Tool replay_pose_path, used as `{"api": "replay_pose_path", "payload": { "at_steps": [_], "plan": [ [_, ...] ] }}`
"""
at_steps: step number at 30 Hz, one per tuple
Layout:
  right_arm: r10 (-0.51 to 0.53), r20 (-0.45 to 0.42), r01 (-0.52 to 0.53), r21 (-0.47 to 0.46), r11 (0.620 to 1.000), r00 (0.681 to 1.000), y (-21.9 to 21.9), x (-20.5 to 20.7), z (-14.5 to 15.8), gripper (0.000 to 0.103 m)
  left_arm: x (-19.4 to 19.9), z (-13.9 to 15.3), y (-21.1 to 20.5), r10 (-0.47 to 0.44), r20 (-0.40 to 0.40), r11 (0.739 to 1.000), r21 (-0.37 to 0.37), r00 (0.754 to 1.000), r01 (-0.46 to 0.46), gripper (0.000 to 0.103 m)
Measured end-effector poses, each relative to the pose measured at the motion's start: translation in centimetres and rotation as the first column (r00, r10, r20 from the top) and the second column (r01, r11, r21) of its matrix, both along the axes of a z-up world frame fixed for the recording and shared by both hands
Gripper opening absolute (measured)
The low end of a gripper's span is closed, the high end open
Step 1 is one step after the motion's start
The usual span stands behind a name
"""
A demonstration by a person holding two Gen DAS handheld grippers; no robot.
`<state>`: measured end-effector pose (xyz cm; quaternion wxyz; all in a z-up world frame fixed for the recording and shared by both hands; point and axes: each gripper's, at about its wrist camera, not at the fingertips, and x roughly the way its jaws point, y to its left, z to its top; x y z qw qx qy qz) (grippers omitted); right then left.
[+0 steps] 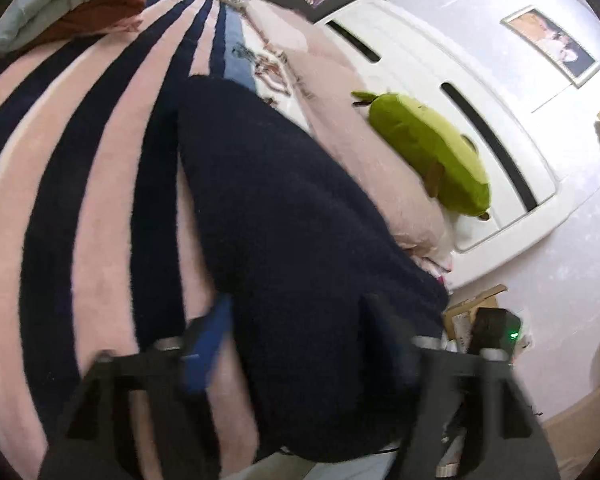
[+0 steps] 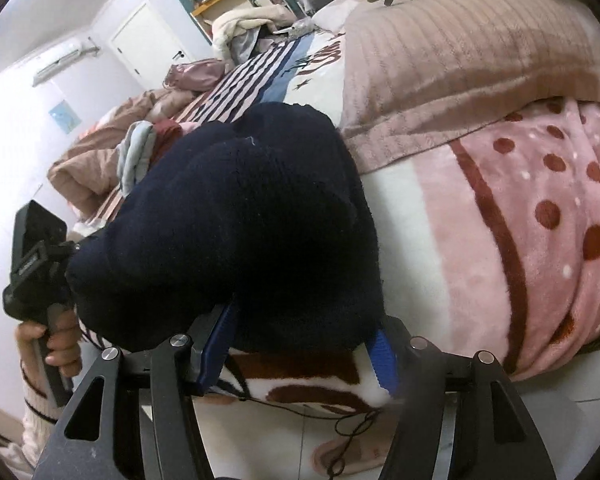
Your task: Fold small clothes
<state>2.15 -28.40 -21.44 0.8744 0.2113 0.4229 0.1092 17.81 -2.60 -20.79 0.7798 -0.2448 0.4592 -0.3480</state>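
Observation:
A dark navy knitted garment point(image 1: 300, 248) lies bunched on the striped pink-and-navy bedspread point(image 1: 100, 184). My left gripper point(image 1: 300, 344) has its jaws spread wide with the garment's near edge draped between the blue-padded fingers point(image 1: 206, 344). In the right wrist view the same garment point(image 2: 236, 232) fills the middle in a rounded heap. My right gripper point(image 2: 300, 340) is also spread wide, its blue pads point(image 2: 384, 356) at either side of the garment's near edge. The left gripper's body and the hand holding it point(image 2: 56, 332) show at the left.
A green plush toy point(image 1: 428, 156) lies on a pink pillow point(image 1: 340, 128) against the white headboard point(image 1: 460, 128). Folded grey and red clothes point(image 1: 60, 4) sit at the far left. A pink dotted blanket point(image 2: 520, 240) hangs over the bed edge, with floor and a black cord point(image 2: 352, 428) below.

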Motion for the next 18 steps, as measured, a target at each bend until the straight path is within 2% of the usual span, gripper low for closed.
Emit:
{"api": "replay_pose_path", "payload": {
  "at_steps": [1,5,8,10,13,15,18],
  "plan": [
    [-0.002,-0.005,0.002,0.010,1.000,1.000,-0.1,0.1,0.0,0.057,0.5,-0.3,-0.3,-0.006,-0.008,1.000,0.018,1.000,0.006,0.089],
    [-0.006,-0.013,0.006,0.049,0.999,1.000,-0.9,0.0,0.3,0.056,1.7,-1.4,-0.8,-0.017,-0.068,0.997,-0.079,0.998,0.012,0.089],
    [-0.018,0.014,0.016,0.093,0.996,1.000,-2.2,-0.6,1.1,0.056,1.9,-1.6,-2.0,-0.034,-0.064,0.997,-0.074,0.997,0.029,0.088],
    [-0.032,0.041,0.027,0.123,0.992,0.999,-3.2,-1.2,1.8,0.056,2.0,-1.5,-2.1,-0.003,-0.076,0.997,-0.076,0.997,-0.002,0.066],
    [-0.056,0.076,0.047,0.114,0.992,0.995,-4.5,-2.1,2.9,0.057,1.5,-1.0,-1.8,0.045,-0.076,0.996,-0.074,0.996,-0.050,0.045],
    [-0.078,0.086,0.068,0.113,0.991,0.993,-5.2,-2.4,3.1,0.058,0.6,-0.1,-1.7,0.050,-0.042,0.997,-0.052,0.998,-0.052,0.040],
    [-0.081,0.079,0.070,0.134,0.988,0.994,-5.7,-2.5,2.9,0.059,-0.2,1.0,-0.8,0.050,-0.026,0.997,-0.056,0.998,-0.051,0.038]
  ]
}}
